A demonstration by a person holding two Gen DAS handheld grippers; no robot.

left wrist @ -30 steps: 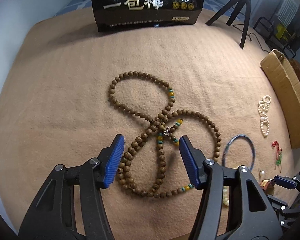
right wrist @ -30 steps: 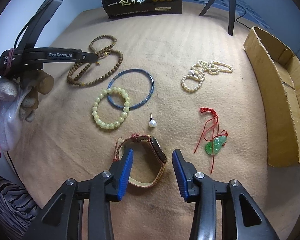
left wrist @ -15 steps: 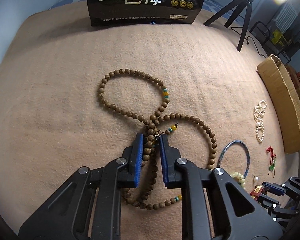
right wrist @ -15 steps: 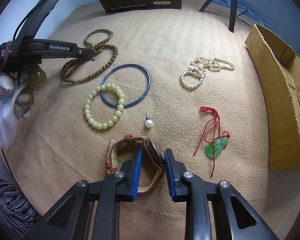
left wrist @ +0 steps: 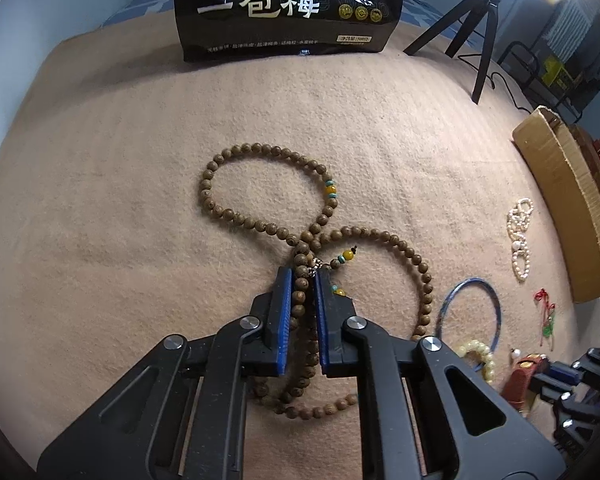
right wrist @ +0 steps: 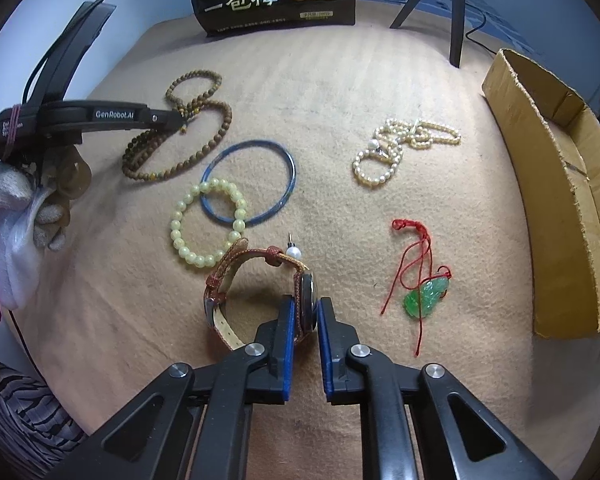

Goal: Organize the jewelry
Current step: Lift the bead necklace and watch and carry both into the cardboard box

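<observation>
Left wrist view: the left tongs [left wrist: 303,280] are closed on the crossing strands of the long brown wooden bead necklace [left wrist: 260,184], which lies looped on the tan blanket [left wrist: 100,200]; pinching the crossing likely gathers all loops for one lift.

Right wrist view: the right tongs [right wrist: 303,308] clamp the case of the brown-strapped wristwatch [right wrist: 256,280], its rigid part, near the open cardboard box [right wrist: 560,184].

Brown wooden beads [left wrist: 260,152] with turquoise and amber-yellow accents are lying on the tan felt cloth [left wrist: 100,200] at centre frame, under a black bag [left wrist: 288,8] showing white and gold print at the top. In the right wrist view, a blue bangle [right wrist: 290,168], pale yellow-green bracelet [right wrist: 188,248], cream pearls [right wrist: 380,168], a green pendant [right wrist: 426,298] on red cord and a reddish-brown watch strap [right wrist: 228,264] are showing, beside a plain brown cardboard box [right wrist: 540,168] at right.
</observation>
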